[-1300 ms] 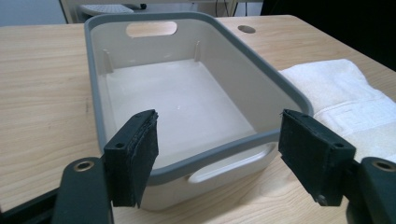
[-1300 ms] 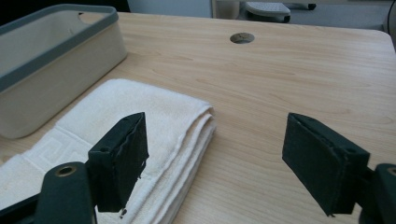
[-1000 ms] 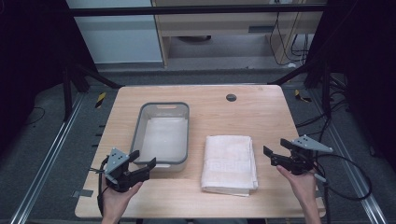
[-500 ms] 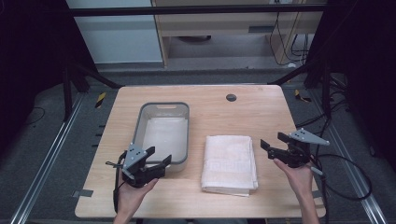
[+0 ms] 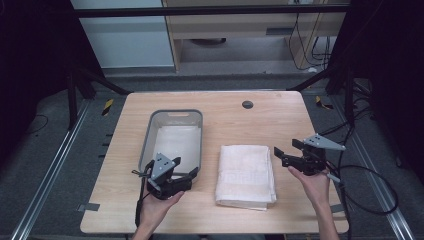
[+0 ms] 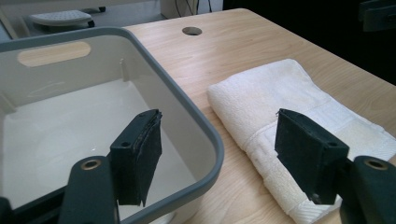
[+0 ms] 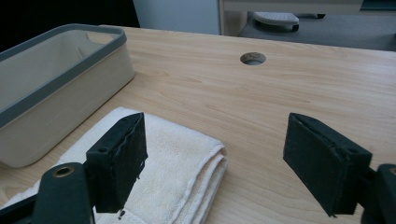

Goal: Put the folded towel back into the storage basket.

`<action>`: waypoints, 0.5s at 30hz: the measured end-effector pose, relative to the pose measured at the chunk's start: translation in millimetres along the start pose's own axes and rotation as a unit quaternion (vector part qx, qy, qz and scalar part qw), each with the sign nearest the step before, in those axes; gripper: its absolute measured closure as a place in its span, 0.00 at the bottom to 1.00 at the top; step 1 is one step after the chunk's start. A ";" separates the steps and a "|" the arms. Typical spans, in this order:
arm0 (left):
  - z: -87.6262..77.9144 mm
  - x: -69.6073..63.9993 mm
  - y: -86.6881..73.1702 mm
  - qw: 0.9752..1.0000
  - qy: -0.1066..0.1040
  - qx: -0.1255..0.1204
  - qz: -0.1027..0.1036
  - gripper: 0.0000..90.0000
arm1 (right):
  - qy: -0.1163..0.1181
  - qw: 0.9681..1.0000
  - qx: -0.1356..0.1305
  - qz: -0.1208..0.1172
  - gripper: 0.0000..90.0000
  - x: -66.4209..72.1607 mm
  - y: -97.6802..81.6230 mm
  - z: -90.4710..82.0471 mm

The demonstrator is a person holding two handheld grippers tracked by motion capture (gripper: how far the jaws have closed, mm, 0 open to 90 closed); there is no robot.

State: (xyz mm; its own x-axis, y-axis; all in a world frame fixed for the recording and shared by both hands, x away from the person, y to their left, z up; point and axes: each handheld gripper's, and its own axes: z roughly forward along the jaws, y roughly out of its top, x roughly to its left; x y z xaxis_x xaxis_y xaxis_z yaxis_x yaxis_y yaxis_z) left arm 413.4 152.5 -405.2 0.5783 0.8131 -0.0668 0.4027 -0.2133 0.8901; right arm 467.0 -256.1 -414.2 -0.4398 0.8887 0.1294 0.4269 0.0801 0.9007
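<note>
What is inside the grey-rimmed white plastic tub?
The grey-rimmed white plastic tub looks empty: bare white floor in the high and left gripper views. The left tongs hang over its near rim, covering that corner in the high view.

The left gripper [image 5: 187, 176] is held in the person's left hand [image 5: 156, 206], which comes in from the bottom edge of the high view, and its two black jaws stand wide apart with nothing between them. The right gripper [image 5: 285, 154] sits in the right hand [image 5: 312, 181] farther to the right, its forearm [image 5: 331, 220] running back to the bottom edge, and its jaws also gape wide and hold nothing. Both grippers point roughly forward and toward each other.
</note>
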 end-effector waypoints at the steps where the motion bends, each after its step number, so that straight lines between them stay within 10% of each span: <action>1: 2.1 -1.9 0.2 1.000 -0.001 0.002 0.002 0.34 | 0.001 1.000 0.001 0.001 0.24 -0.1 -0.1 0.6; 15: 27.8 -28.1 -7.1 0.999 -0.020 0.032 0.027 0.36 | 0.010 1.000 0.018 -0.014 0.24 3.1 -4.9 14.4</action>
State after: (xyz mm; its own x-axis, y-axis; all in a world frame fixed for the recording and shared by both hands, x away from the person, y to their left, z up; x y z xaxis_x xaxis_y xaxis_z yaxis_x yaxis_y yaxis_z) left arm 414.0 116.1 -422.2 0.6283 0.7771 -0.0380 0.4130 -0.2918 0.8627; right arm 474.9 -247.2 -424.2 -0.4679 0.8766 0.1126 0.4427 0.1222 0.8883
